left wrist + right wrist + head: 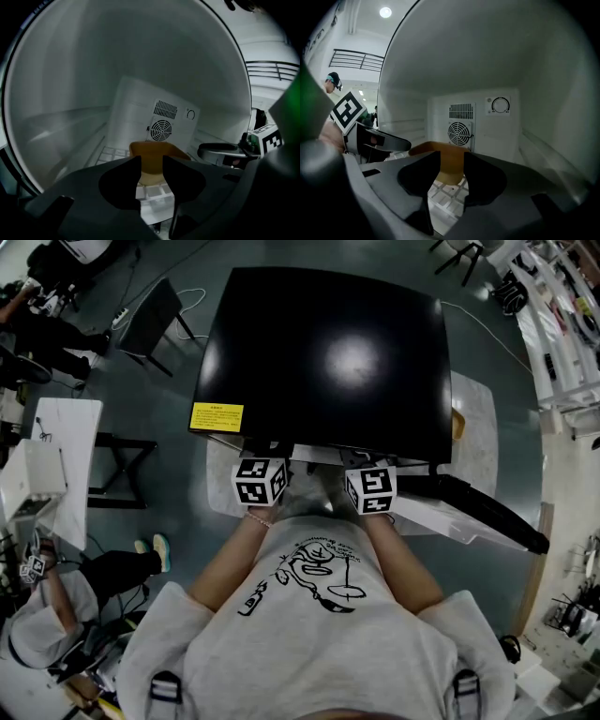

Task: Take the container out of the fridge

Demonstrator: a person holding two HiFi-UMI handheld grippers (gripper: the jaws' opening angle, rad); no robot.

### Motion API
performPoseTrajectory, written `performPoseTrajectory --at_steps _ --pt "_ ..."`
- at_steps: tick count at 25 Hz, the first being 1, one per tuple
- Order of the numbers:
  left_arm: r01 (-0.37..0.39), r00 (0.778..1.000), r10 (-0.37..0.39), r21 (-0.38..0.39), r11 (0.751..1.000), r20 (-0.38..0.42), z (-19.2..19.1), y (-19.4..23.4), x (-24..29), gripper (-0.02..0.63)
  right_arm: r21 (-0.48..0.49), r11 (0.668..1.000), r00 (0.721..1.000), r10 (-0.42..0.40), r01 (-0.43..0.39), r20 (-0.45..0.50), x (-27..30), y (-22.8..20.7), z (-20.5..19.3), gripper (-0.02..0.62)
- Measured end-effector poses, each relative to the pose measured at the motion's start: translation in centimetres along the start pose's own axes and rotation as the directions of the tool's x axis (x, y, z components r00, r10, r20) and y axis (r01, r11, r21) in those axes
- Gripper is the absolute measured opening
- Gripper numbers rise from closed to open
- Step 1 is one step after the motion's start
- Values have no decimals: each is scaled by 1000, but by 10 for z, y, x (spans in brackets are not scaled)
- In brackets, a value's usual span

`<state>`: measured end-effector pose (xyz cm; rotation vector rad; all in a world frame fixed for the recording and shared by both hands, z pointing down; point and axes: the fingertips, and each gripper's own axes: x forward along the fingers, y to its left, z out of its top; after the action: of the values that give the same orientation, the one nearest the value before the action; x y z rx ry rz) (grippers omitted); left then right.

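The tan container sits on the wire shelf deep in the fridge, below the fan grille. It lies straight ahead of both grippers, neither clearly nearer. The left gripper and right gripper hold their fingers spread, gripping nothing. The fridge's yellow label is unreadable.

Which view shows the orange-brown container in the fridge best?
The left gripper view: the orange-brown plastic container shows its open rim beyond the jaws. The right gripper view shows it more side-on. The head view's black fridge top hides it.
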<state>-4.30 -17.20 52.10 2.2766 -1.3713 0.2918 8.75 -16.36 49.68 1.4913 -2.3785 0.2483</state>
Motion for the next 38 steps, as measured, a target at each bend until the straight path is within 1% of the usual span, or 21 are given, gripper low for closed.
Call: performPoseTrajectory --at_steps 9,14,20,25,31,38 --pt "-28 999 28 1 1000 -24 -1 8 16 179 7 1000 999 -26 26 -24 17 -12 -6 178" --pt "-41 999 41 2 999 -35 0 14 24 189 33 998 998 -49 49 -27 26 -21 -10 189" --pt "-45 997 45 -9 999 -55 -1 19 29 199 60 997 998 -51 53 -46 37 -24 -14 204" --pt "-59 995 57 -13 998 -87 -5 23 36 200 82 996 997 -41 46 -62 46 -23 -15 206" --pt "-58 994 56 -15 998 -97 -5 26 42 199 100 994 997 -32 39 -69 54 -24 -15 204" --pt "-43 994 41 -20 999 -98 -6 24 46 195 156 988 997 6 7 -78 58 -21 -20 204"
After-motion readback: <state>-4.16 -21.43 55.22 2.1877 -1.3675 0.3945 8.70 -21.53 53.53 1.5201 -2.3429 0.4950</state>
